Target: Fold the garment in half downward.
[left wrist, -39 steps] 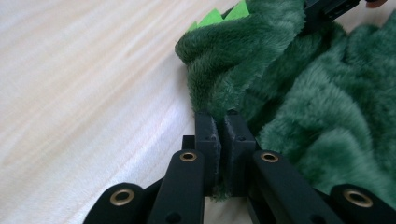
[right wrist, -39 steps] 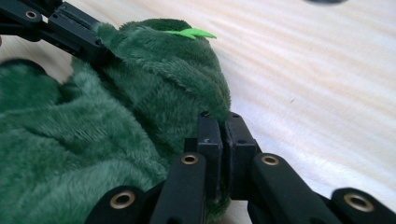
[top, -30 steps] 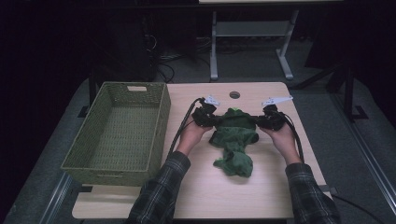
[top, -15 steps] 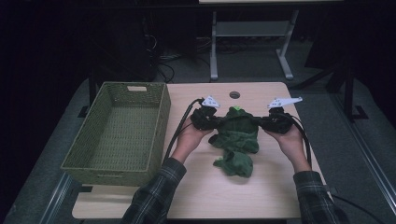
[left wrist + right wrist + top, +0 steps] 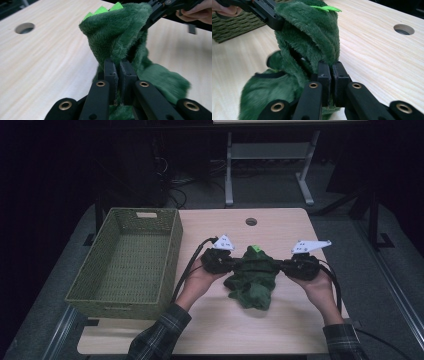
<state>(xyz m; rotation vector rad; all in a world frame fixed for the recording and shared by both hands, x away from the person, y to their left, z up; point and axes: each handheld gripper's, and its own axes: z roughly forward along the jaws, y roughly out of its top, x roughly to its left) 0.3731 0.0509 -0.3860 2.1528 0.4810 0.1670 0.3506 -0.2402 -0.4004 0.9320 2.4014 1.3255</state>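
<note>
In the high view, a pale wood-grain desk [image 5: 260, 325] stood in a dim room, with dark floor around it and a grey metal frame [image 5: 265, 157] behind. A round cable hole [image 5: 251, 221] sat near the desk's far edge. A green woven basket [image 5: 127, 257], rectangular and open-topped, occupied the desk's left side. At the middle, the green plush garment [image 5: 254, 277] hung stretched between the left gripper [image 5: 220, 261] and the right gripper [image 5: 299, 266], its lower part bunched on the desk. Plaid sleeves entered from the bottom edge, and black cables trailed from both grippers. How the jaws stood was too small to make out there.

In the left gripper view, the two black jaws were clenched on a fold of the fuzzy, deep-pile garment [image 5: 117, 37], with bright green felt spikes [image 5: 100, 10] along its upper ridge. The right gripper [image 5: 152, 17] pinched the far side, its hand cut off by the frame's top corner. The garment's lower edge was blurred.

In the right gripper view, the jaws were likewise clamped on the plush fabric [image 5: 312, 35], one felt spike [image 5: 325, 8] showing on top. The left gripper [image 5: 270, 20] held the opposite edge, with the basket [image 5: 234, 27] behind it. A dark trim line crossed the blurred lower folds.
</note>
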